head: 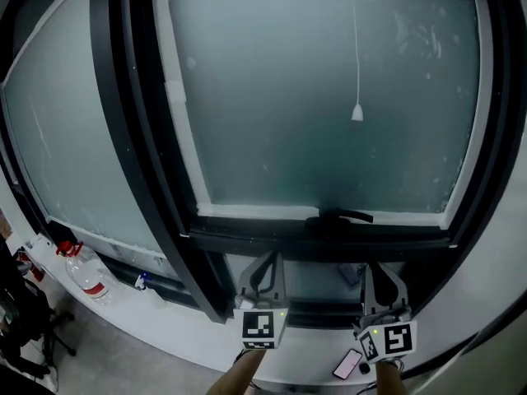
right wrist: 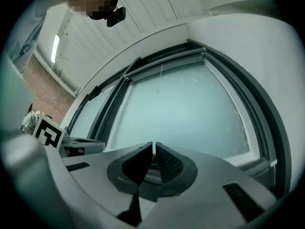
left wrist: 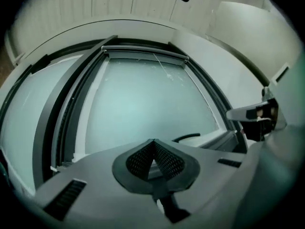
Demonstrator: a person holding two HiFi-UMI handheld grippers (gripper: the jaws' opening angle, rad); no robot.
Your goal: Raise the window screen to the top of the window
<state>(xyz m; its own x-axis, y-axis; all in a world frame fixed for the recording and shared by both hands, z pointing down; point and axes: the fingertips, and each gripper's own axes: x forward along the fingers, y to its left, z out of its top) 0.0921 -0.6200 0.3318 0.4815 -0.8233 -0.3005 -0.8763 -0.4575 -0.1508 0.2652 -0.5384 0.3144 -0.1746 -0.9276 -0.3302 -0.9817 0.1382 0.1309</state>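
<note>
The window screen (left wrist: 143, 52) appears to be rolled up in its dark housing along the top of the window, though a fine mesh over the frosted pane (head: 329, 97) would be hard to make out. Only its pull cord (head: 356, 64) hangs down the glass. The left gripper (head: 263, 263) and right gripper (head: 384, 271) hover side by side below the window handle (head: 346, 216), jaws closed on nothing, so the raising looks finished.
</note>
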